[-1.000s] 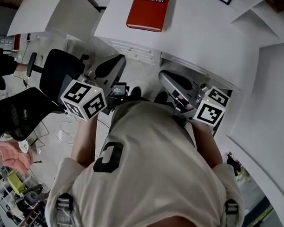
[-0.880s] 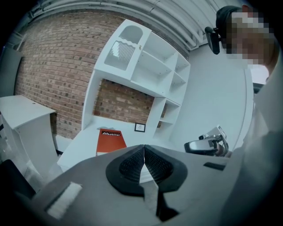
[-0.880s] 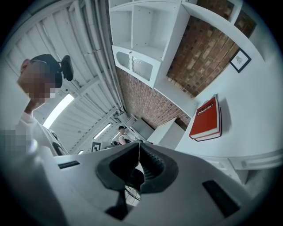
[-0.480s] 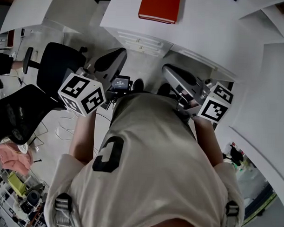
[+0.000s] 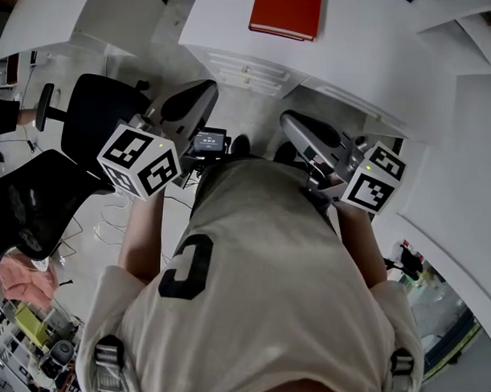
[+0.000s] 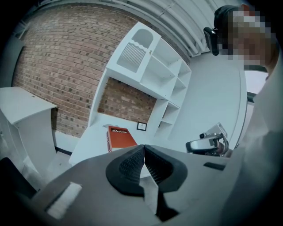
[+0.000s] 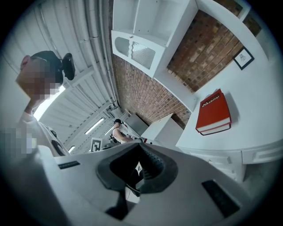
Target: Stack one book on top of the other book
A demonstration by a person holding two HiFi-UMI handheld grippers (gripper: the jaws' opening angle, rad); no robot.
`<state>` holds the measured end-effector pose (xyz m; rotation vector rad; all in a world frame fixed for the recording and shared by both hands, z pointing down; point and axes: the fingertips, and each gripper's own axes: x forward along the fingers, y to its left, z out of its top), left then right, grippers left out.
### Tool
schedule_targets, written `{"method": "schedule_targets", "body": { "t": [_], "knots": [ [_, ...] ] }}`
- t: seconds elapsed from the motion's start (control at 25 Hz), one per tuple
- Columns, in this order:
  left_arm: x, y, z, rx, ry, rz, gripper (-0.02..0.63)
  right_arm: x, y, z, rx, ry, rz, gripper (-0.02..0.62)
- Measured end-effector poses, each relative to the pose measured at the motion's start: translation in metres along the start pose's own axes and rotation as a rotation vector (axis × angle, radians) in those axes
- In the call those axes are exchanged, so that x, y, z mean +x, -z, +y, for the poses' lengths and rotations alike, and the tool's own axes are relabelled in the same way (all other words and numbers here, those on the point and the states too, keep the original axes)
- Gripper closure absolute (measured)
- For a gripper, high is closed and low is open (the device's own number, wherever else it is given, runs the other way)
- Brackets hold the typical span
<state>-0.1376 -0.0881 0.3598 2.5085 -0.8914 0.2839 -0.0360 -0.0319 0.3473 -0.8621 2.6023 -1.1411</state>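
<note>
1. The white surface (image 5: 355, 42) has its front edge, lined with drawers (image 5: 243, 70), running across the top of the head view. A gap of floor (image 5: 154, 59) separates it from a second white surface (image 5: 83, 17) on the person's left.
2. Open floor lies between the person and that front edge. Two black office chairs (image 5: 95, 122) crowd the left side, and a white shelf unit (image 6: 170, 88) closes off the far right end of the surface.
3. The red book (image 5: 286, 12) lies flat on the surface, set back from the front edge. A small framed picture (image 6: 141, 126) stands beyond it against the brick wall.
4. The left hand-held gripper (image 6: 144, 148) has its jaws pressed together with nothing between them. It sits short of the surface edge, with the book (image 6: 120, 137) ahead of it, well apart and slightly to the left of its tips.
5. The right hand-held gripper (image 7: 139, 145) is likewise closed and empty. It is also held short of the edge, and the book (image 7: 214, 112) is well ahead, off to one side of its jaws.
</note>
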Motion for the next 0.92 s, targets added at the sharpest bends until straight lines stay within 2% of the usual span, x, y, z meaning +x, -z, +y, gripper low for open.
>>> {"method": "schedule_targets", "body": {
  "t": [0.92],
  "knots": [
    [-0.0002, -0.0007, -0.0029, 0.010, -0.003, -0.015, 0.601, -0.0008, -0.0026, 0.0018, -0.037, 0.002, 0.010, 0.589]
  ]
}}
